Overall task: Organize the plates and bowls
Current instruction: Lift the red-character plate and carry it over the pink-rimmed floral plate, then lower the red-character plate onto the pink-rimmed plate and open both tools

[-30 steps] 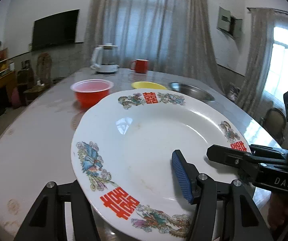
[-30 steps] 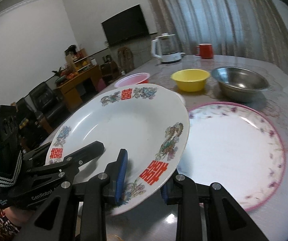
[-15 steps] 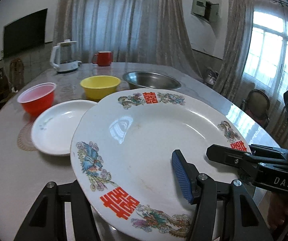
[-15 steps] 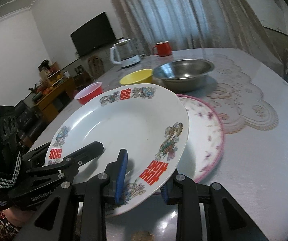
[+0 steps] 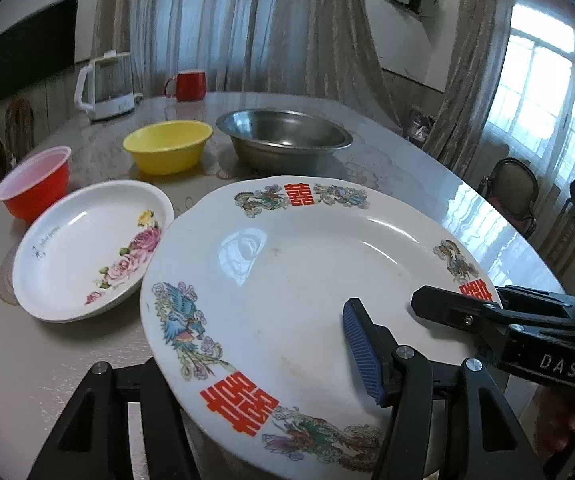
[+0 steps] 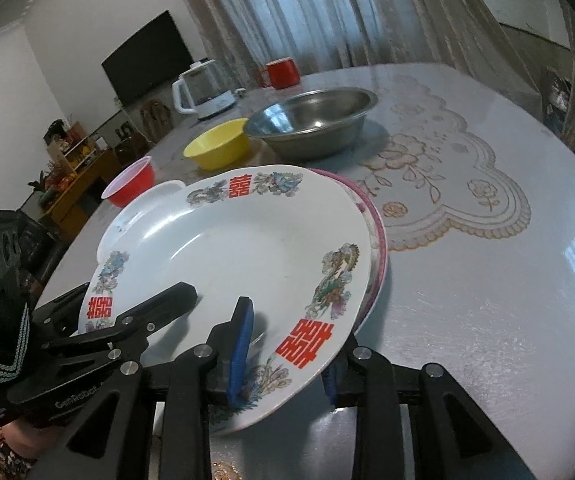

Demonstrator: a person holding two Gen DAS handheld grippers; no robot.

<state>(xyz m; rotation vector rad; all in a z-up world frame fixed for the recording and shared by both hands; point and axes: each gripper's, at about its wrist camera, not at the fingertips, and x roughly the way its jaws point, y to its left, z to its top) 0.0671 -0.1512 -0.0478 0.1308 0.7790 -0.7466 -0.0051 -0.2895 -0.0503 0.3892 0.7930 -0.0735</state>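
Observation:
A large white plate (image 5: 307, 280) with red characters and dragon and phoenix prints is held tilted over the table by both grippers. My left gripper (image 5: 255, 364) is shut on its near rim, with a blue pad (image 5: 361, 348) on top and the other finger underneath. My right gripper (image 6: 287, 354) is shut on the opposite rim (image 6: 303, 344), one blue pad on each side. In the right wrist view the plate covers most of a pink-rimmed plate (image 6: 379, 248) lying on the table. Whether the two plates touch I cannot tell.
A white plate with roses (image 5: 87, 248) lies left of the held plate. Behind stand a red bowl (image 5: 31, 188), a yellow bowl (image 5: 167, 146) and a steel bowl (image 5: 283, 136). A kettle (image 5: 107, 84) and a red mug (image 5: 187, 84) are at the back. A lace mat (image 6: 447, 184) lies to the right.
Both grippers have carried the large plate sideways across the table. It now hangs over the pink-rimmed plate, and the rose plate has come into the left wrist view.

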